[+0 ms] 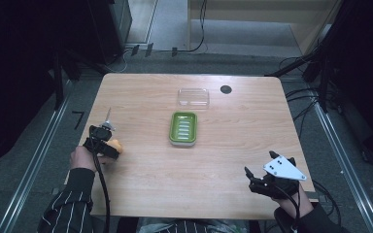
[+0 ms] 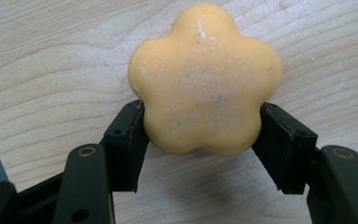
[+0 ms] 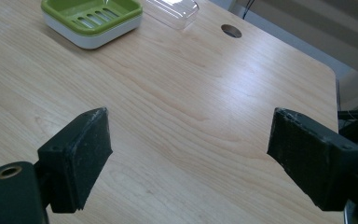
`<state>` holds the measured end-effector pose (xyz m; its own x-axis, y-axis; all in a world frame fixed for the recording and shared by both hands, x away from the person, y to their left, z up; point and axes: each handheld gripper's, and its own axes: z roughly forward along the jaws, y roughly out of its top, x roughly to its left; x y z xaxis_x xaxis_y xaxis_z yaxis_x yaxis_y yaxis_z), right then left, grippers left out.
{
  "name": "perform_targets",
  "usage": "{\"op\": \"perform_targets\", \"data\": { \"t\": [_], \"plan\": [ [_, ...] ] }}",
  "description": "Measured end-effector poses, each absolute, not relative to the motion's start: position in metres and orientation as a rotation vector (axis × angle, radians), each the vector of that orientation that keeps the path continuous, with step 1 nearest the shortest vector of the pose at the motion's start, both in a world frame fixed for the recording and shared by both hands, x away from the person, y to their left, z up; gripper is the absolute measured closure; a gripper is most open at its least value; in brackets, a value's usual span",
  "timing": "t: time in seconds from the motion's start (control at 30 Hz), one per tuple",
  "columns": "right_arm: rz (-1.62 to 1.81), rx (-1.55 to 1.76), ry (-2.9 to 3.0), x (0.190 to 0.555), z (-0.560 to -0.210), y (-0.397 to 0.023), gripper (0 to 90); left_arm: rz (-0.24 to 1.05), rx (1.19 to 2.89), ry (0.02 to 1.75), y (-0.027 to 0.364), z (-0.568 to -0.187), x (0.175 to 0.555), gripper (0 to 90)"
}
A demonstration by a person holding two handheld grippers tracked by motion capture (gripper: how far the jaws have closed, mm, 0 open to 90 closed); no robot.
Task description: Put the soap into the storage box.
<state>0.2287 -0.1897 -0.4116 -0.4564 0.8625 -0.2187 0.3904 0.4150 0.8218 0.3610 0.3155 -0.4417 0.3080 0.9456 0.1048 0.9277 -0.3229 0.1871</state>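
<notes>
- Two grippers in play. Left gripper sits at the left edge of the table, its jaws clamped on an orange flower-shaped soap.
- Left gripper view: both pads press the soap's flanks, one on each side. Soap is at or just above the table; contact underneath cannot be told.
- Right gripper hovers near the front right corner of the table, jaws wide apart, nothing between them.
- Green soap dish stands mid-table, slotted insert bare, well apart from the soap.
- Clear lid lies just behind the dish, off it, near a dark hole in the table.
- Progress, as judged: the grasp looks done; the work in hand seems to be getting the soap into the dish. Carry, release into the dish and probably fitting the lid are all left.
- Early stage overall. Right gripper is free, plausibly for the lid.
</notes>
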Motion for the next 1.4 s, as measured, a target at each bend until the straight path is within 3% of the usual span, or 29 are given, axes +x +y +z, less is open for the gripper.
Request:
{"op": "perform_targets", "data": {
  "t": [0.27,0.47,0.73,1.4],
  "plan": [
    [0.943,1.059,2.025,0.2285,-0.4116,-0.1902,13.7,0.279,2.499,1.736,0.3176,-0.4414,0.3616,38.7],
    [0.943,1.060,2.027,0.2287,-0.4116,-0.1902,13.7,0.251,2.496,1.775,0.3212,-0.4452,0.3650,29.6],
    [0.941,1.060,2.029,0.2290,-0.4117,-0.1899,13.7,0.269,2.528,1.742,0.3142,-0.4463,0.3665,38.5],
    [0.944,1.061,2.024,0.2285,-0.4115,-0.1904,13.7,0.297,2.554,1.689,0.3117,-0.4412,0.3626,39.4]
  ]
}}
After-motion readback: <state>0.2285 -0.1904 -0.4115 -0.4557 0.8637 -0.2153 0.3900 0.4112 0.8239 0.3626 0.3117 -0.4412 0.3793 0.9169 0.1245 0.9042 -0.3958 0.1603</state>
